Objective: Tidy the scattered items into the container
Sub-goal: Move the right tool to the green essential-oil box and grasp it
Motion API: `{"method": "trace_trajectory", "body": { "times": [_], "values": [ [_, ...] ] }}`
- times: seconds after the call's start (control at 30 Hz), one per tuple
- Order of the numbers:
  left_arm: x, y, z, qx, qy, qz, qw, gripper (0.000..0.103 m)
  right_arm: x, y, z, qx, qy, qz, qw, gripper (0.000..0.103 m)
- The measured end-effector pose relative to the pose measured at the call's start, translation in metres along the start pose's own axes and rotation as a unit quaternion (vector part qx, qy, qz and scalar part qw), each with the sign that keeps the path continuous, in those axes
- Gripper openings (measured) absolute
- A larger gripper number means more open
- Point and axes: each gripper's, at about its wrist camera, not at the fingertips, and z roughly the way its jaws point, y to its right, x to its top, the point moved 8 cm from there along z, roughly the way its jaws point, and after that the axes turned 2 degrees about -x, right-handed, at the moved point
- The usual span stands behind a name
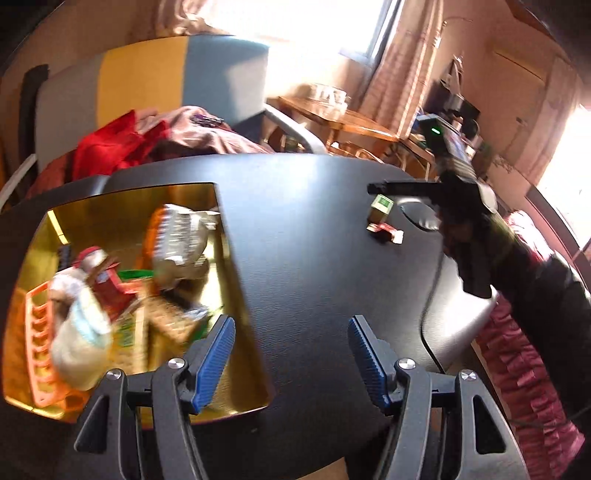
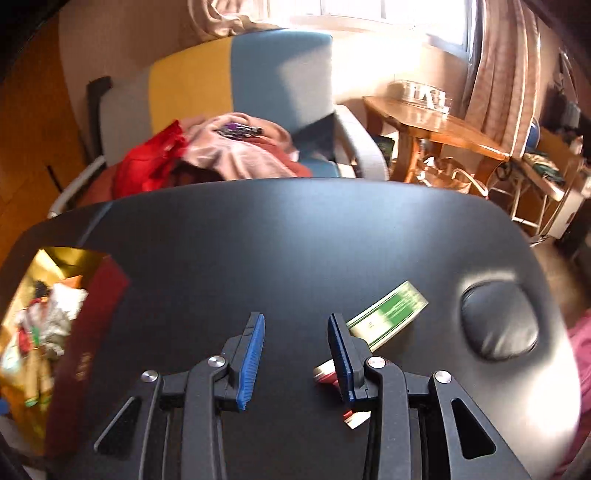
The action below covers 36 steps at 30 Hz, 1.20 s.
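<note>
Though mostly filled already, gold-lined container (image 1: pixel 236 258) at table (image 1: pixel 295 221) left, heaped with packets. Still out, well apart from it: green box (image 2: pixel 388 314) and red packet (image 2: pixel 325 369), beside right gripper (image 2: pixel 295 354). Jaws of both right and left gripper (image 1: pixel 291 354) apart, holding nothing.

**A sunlit room behind a black table**

Beyond the fingertips a black table (image 2: pixel 295 236) fills the near ground, with an oval dark pad (image 2: pixel 498 321) set in it to the right. Straight ahead past its far edge stands an armchair (image 2: pixel 258 74) with yellow and blue back panels, heaped with red and pink cloth (image 2: pixel 236 151). Ahead and to the right is a wooden side table (image 2: pixel 436 129). Above it a bright window (image 2: pixel 369 11) pours in glare, with a pale striped curtain (image 2: pixel 498 74) hanging beside it.
</note>
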Motion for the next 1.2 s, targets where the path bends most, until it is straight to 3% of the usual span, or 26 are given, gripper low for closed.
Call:
{"method": "trace_trajectory", "body": {
  "times": [0.17, 0.3, 0.53, 0.93, 1.03, 1.1, 1.2],
  "values": [
    [0.007, 0.029, 0.028, -0.021, -0.025, 0.022, 0.9992, 0.065, 0.021, 0.031, 0.037, -0.027, -0.031, -0.021, 0.999, 0.037],
    [0.01, 0.042, 0.045, -0.029, -0.041, 0.031, 0.9983, 0.065, 0.018, 0.044, 0.064, -0.038, -0.069, -0.044, 0.996, 0.038],
    [0.024, 0.045, 0.067, -0.03, -0.054, 0.026, 0.9977, 0.065, 0.0, 0.055, 0.058, -0.05, -0.083, -0.08, 0.992, 0.043],
    [0.056, 0.072, 0.101, -0.029, -0.059, 0.053, 0.9964, 0.065, -0.071, 0.106, 0.017, -0.025, -0.09, 0.005, 0.996, 0.046],
    [0.061, 0.08, 0.111, -0.027, -0.061, 0.063, 0.9958, 0.065, -0.06, 0.114, 0.011, -0.024, -0.066, 0.026, 0.997, 0.048],
    [0.063, 0.084, 0.12, -0.027, -0.068, 0.068, 0.995, 0.065, -0.045, 0.117, 0.013, -0.008, -0.05, 0.048, 0.998, 0.061],
    [0.064, 0.087, 0.125, -0.029, -0.071, 0.065, 0.9949, 0.065, -0.027, 0.115, 0.028, 0.018, -0.046, 0.064, 0.997, 0.063]
  ]
}}
